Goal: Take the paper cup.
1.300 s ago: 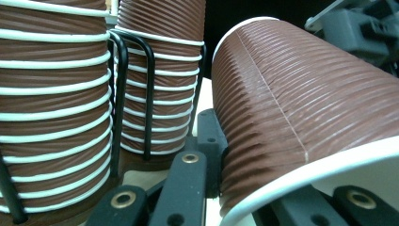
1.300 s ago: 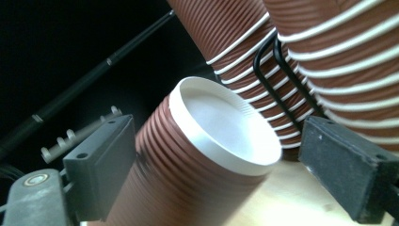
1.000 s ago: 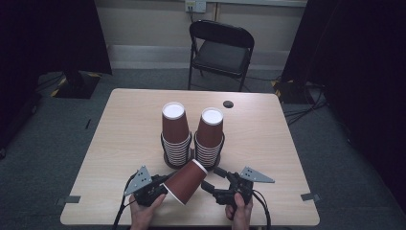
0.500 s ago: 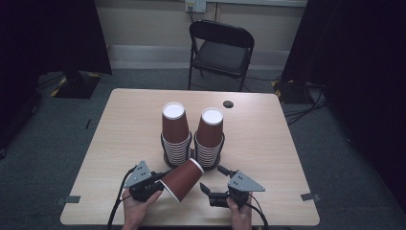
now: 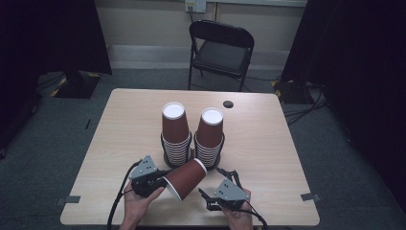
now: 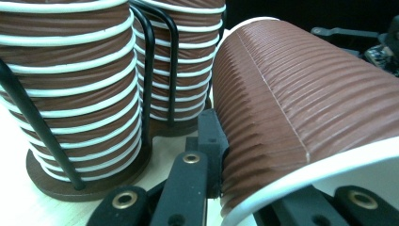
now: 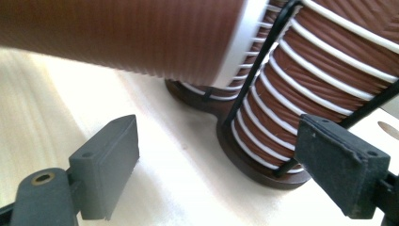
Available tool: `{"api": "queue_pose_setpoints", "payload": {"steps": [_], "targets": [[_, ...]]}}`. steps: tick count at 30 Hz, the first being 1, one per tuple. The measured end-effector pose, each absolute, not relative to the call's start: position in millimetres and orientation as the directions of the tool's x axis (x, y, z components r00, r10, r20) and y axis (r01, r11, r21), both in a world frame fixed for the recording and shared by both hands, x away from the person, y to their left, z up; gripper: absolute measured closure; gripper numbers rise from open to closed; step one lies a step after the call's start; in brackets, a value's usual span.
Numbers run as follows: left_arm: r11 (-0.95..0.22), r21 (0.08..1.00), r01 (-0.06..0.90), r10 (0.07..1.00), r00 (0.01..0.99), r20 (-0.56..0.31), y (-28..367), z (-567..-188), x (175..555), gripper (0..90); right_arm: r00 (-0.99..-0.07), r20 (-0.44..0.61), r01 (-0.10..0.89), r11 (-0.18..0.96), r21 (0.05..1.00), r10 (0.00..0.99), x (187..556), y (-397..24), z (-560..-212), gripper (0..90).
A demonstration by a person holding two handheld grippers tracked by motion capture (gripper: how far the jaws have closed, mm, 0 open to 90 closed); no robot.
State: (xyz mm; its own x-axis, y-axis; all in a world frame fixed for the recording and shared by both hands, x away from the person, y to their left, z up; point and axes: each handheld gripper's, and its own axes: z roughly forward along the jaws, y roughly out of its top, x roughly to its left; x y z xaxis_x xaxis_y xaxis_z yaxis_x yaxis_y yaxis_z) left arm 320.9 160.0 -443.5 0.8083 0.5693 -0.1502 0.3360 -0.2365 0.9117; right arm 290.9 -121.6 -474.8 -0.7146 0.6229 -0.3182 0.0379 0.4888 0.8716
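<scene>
- Left gripper point(image 5: 160, 181) clamped on 1 brown paper cup point(image 5: 186, 178), pads squeezing the ribbed wall near the white rim; cup lying on its side, raised off the table point(image 5: 119, 134), base end pointing toward the stacks.
- Right gripper point(image 5: 216, 190) standing wide with nothing between the jaws, low over the table just right of the cup.
- 2 stacks of cups point(image 5: 173, 132) upside down in black wire holders point(image 6: 150, 61), just behind the held cup, side by side.
- Step in hand, judged: 1 cup taken and carried clear of the stacks.
- Next move calls for turning the cup to the wanted way up and setting it on bare table, or passing it to the empty right gripper; room tight beside the holders.
</scene>
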Motion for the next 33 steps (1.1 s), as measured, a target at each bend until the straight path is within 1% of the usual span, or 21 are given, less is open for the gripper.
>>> {"api": "queue_pose_setpoints", "payload": {"steps": [3, 4, 6, 7, 9, 10, 12, 13, 18, 20, 24, 26, 33], "targets": [[-0.277, 0.894, 0.352, 0.560, 0.815, -0.148, 158.1, -441.9, 323.5, 86.2, -0.665, -0.402, 0.003, 0.541, 0.841, 0.630, 285.4, -116.5, -475.0, 13.7], [-0.294, 0.888, 0.352, 0.551, 0.822, -0.144, 157.2, -441.4, 323.9, 86.2, -0.675, -0.423, -0.020, 0.558, 0.829, 0.604, 283.8, -116.0, -475.8, 12.9], [-0.322, 0.878, 0.355, 0.533, 0.834, -0.141, 154.4, -441.7, 324.1, 86.2, -0.697, -0.428, -0.033, 0.570, 0.821, 0.576, 282.9, -114.2, -476.4, 12.5], [-0.336, 0.874, 0.351, 0.533, 0.836, -0.131, 153.3, -442.1, 324.2, 86.2, -0.686, -0.444, -0.043, 0.577, 0.816, 0.577, 282.5, -112.6, -477.0, 12.5], [-0.337, 0.870, 0.359, 0.530, 0.836, -0.140, 152.0, -443.1, 324.6, 86.2, -0.686, -0.451, -0.043, 0.587, 0.809, 0.571, 281.7, -110.3, -477.6, 12.4], [-0.342, 0.868, 0.359, 0.526, 0.839, -0.140, 151.7, -443.3, 324.9, 86.2, -0.663, -0.474, -0.041, 0.603, 0.796, 0.580, 281.2, -108.7, -477.8, 12.9], [-0.350, 0.861, 0.368, 0.524, 0.839, -0.146, 150.6, -443.4, 325.7, 86.2, -0.661, -0.495, -0.052, 0.624, 0.780, 0.564, 280.5, -107.5, -477.8, 12.8], [-0.358, 0.858, 0.370, 0.522, 0.840, -0.144, 149.8, -443.2, 326.3, 86.2, -0.646, -0.515, -0.057, 0.637, 0.768, 0.563, 280.1, -106.8, -477.9, 12.8], [-0.389, 0.834, 0.392, 0.515, 0.843, -0.156, 145.4, -444.3, 329.2, 86.2, -0.647, -0.564, -0.089, 0.684, 0.724, 0.513, 277.2, -104.0, -478.5, 13.8], [-0.414, 0.819, 0.397, 0.513, 0.845, -0.150, 142.7, -445.0, 329.6, 86.2, -0.642, -0.574, -0.097, 0.689, 0.719, 0.508, 275.1, -103.5, -479.2, 13.8], [-0.422, 0.804, 0.418, 0.502, 0.847, -0.176, 139.3, -446.5, 332.3, 86.2, -0.624, -0.620, -0.126, 0.721, 0.681, 0.477, 273.1, -102.8, -480.9, 13.7], [-0.438, 0.802, 0.407, 0.500, 0.851, -0.159, 137.4, -446.4, 332.3, 86.1, -0.613, -0.640, -0.138, 0.735, 0.664, 0.464, 272.6, -101.8, -481.0, 13.8], [-0.440, 0.790, 0.427, 0.488, 0.852, -0.188, 134.7, -442.0, 335.5, 86.1, -0.596, -0.692, -0.178, 0.773, 0.609, 0.407, 273.3, -95.8, -477.9, 14.3]]}}
